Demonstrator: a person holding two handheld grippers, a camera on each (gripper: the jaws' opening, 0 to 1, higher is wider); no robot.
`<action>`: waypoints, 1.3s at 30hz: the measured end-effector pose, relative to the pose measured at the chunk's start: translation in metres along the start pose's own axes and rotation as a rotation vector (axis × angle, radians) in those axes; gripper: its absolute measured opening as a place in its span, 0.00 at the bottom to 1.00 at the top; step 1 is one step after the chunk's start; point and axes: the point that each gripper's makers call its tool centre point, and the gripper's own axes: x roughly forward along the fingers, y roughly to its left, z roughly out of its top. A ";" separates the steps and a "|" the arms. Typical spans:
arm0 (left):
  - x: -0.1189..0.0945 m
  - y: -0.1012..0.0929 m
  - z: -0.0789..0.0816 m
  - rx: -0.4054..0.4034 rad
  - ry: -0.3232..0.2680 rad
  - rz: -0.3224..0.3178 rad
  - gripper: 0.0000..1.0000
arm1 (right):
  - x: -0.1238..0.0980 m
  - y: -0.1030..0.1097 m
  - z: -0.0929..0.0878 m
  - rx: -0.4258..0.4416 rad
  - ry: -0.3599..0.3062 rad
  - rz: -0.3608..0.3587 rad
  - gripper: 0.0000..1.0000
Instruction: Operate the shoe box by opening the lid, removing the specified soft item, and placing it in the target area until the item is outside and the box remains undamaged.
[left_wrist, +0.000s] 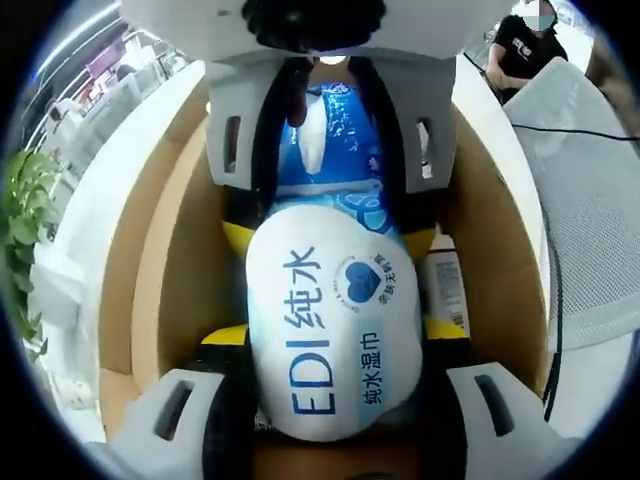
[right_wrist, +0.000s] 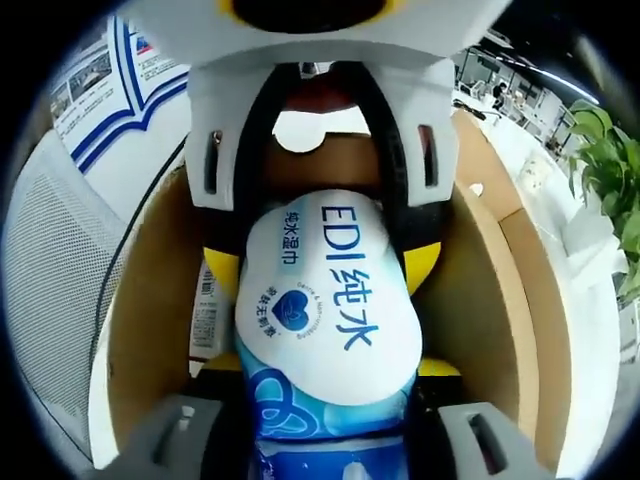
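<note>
Off past my desk's far edge a leafy green plant (left_wrist: 25, 215) stands beside the white desk (left_wrist: 85, 215). A person in a black shirt (left_wrist: 525, 48) sits beyond a pale mesh chair back (left_wrist: 590, 170), a black cable (left_wrist: 553, 300) trailing across it. Blue-striped posters (right_wrist: 120, 70) hang nearby.

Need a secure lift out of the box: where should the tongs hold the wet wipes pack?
Hold the wet wipes pack by its two short ends, one tongs from each end along its length, as both appear to now. It is soft and bulging, and the shoe box walls run close along its long sides.
</note>
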 end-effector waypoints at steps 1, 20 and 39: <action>-0.001 0.000 0.000 0.001 0.002 -0.001 0.63 | -0.001 0.001 0.001 -0.004 -0.001 -0.001 0.57; -0.020 -0.002 0.011 0.008 0.001 0.007 0.59 | -0.021 0.004 0.012 0.001 -0.020 -0.001 0.55; -0.046 0.005 0.039 0.051 0.001 0.038 0.59 | -0.059 -0.003 0.019 -0.004 -0.036 -0.056 0.55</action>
